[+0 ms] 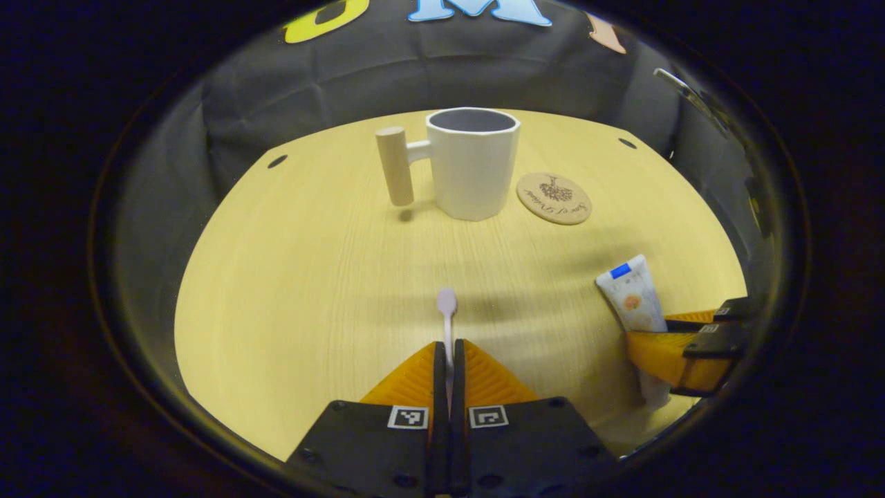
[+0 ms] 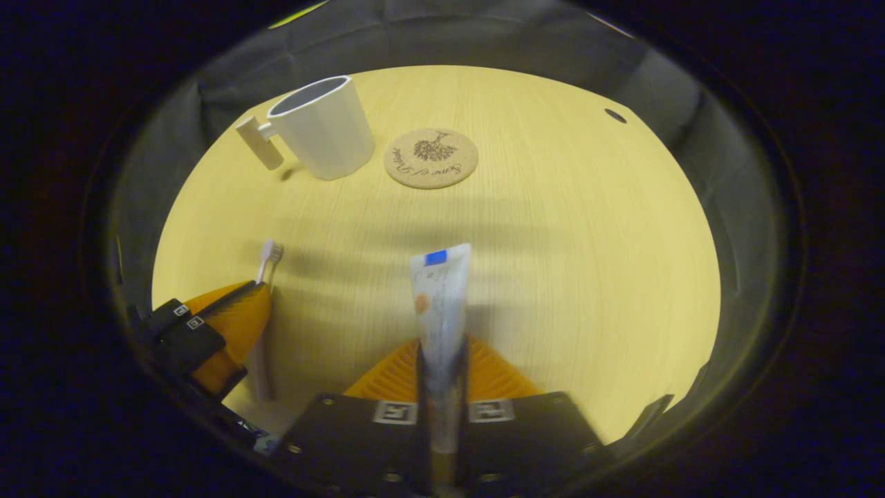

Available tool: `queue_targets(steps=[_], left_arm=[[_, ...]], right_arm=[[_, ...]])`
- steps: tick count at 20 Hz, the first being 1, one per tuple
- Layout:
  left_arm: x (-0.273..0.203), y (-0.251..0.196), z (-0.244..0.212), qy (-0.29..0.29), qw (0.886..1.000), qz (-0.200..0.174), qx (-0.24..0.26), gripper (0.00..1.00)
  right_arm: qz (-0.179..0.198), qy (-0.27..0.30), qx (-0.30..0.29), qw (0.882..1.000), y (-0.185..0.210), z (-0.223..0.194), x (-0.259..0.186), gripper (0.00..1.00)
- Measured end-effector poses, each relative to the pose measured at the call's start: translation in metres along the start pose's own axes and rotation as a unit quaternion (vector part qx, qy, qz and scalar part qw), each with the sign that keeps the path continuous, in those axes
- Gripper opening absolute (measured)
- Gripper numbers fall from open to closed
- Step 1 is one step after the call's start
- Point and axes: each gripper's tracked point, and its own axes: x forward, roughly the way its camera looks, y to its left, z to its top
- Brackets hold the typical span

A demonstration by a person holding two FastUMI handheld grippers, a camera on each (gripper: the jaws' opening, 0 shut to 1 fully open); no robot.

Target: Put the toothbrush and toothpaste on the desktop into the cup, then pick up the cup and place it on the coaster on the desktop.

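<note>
- The table (image 1: 304,277), pale wood grain with small dark holes near its far corners, carries everything, and dark cloth hangs behind it.
- The cup (image 1: 473,162) stands upright at the far middle of the table, white and faceted, open mouth up, nothing visible inside; its pale peg handle juts toward the left in the left gripper view. The right gripper view puts it far left (image 2: 323,126).
- The coaster (image 1: 554,198), a round cork disc with a dark print, lies flat just beside the cup on its right, bare on top. In the right gripper view it lies at far centre (image 2: 431,158).
- The left tool (image 1: 449,360) is pressed together on the toothbrush (image 1: 447,315), pinching the handle between both fingers. From the right gripper view that same tool (image 2: 231,325) sits low on the left.
- The right tool (image 2: 442,363) is clamped on the toothpaste (image 2: 440,304), the tube squeezed between both fingers. The left gripper view catches this tool (image 1: 681,349) at the right edge.
- The toothpaste is a white tube with a blue patch near its flat end; it points away from the tool, toward the coaster, and shows at right in the left gripper view (image 1: 632,297).
- The toothbrush is slim and pale, its head pointing out toward the cup, well short of it. Bristles show in the right gripper view (image 2: 269,257).
</note>
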Motion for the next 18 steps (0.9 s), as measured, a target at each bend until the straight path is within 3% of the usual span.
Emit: queue_targets(steps=[1,9,18], left_arm=[[-0.001,0.000,0.000,0.000,1.000,-0.001,0.001,0.07],[-0.006,0.006,0.005,-0.002,1.000,-0.002,-0.019,0.07],[-0.061,0.018,0.076,-0.085,0.995,-0.020,-0.057,0.07]], right_arm=[[0.004,-0.010,0.003,1.000,-0.001,0.002,-0.003,0.11],[0.013,-0.014,0.014,1.000,-0.002,0.001,-0.004,0.10],[0.012,-0.059,0.032,0.998,-0.011,0.023,-0.027,0.10]])
